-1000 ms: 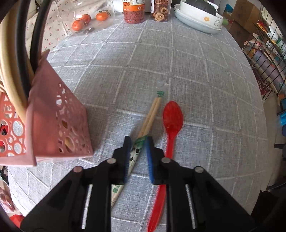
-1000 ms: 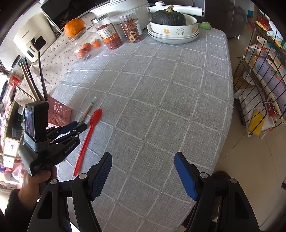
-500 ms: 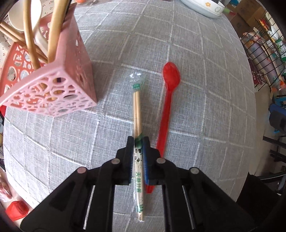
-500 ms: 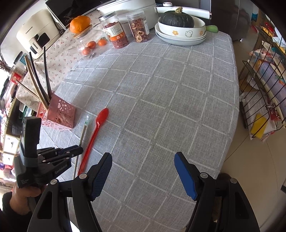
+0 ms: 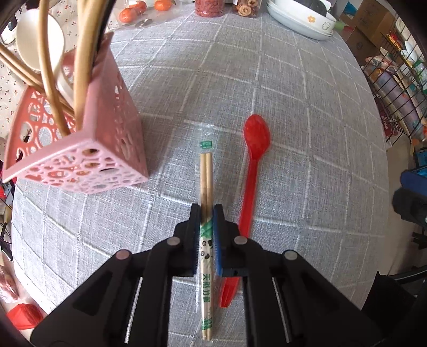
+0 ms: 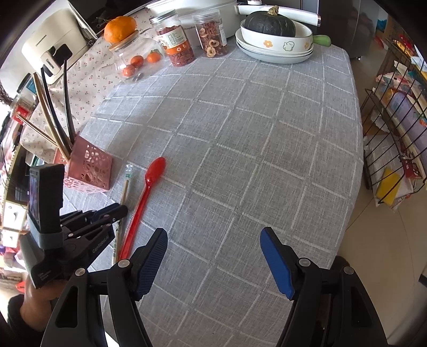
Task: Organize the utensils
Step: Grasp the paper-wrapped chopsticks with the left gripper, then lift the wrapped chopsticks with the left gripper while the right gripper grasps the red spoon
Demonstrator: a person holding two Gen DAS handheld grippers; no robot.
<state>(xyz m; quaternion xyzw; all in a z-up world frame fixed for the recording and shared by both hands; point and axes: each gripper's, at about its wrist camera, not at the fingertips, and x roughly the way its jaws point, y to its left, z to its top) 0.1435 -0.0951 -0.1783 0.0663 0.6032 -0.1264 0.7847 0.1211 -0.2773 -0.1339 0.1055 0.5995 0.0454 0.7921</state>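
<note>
On table (image 5: pixel 293 106) by pink holder (image 5: pixel 106 149) | L hand-held gripper (image 5: pixel 206 229) pinching wrapped chopsticks (image 5: pixel 206 170) | R hand-held gripper (image 6: pixel 213 256) spread, idle | nxt prob: lift, drop into holder; red spoon (image 5: pixel 253 160) after

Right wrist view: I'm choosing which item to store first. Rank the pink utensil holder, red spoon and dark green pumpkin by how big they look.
1. red spoon, longest
2. pink utensil holder and dark green pumpkin: look alike; the pumpkin is farther, so unsure.

Chopsticks (image 5: pixel 206 170) on the tablecloth (image 5: pixel 293 112) between holder (image 5: pixel 106 149) and spoon (image 5: pixel 253 165)
</note>
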